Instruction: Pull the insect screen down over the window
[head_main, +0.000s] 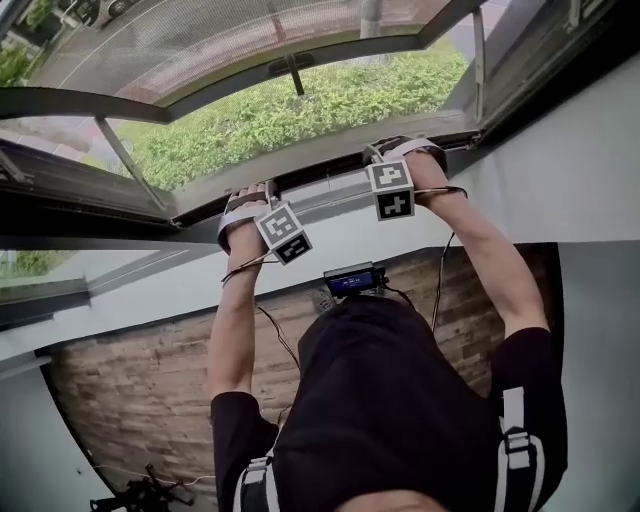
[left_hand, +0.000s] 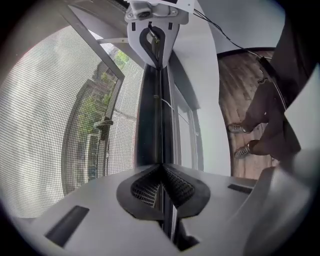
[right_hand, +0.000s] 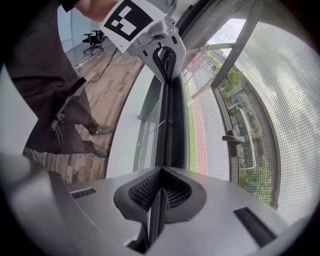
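— Head view?
— The left tongs (head_main: 262, 196) and right tongs (head_main: 392, 158) both reach the insect screen's bottom bar (head_main: 330, 185), which lies across the window (head_main: 80, 103).
— Left gripper view?
— The tongs are pinched tight on the bar's thin edge, with the mesh (left_hand: 45, 125) on the left.
— Right gripper view?
— Also clamped on that edge, with the mesh (right_hand: 260, 110) on the right.

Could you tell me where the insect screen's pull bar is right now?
In the head view, the pull bar runs along the window frame's lower edge, clamped by the left gripper and the right gripper.
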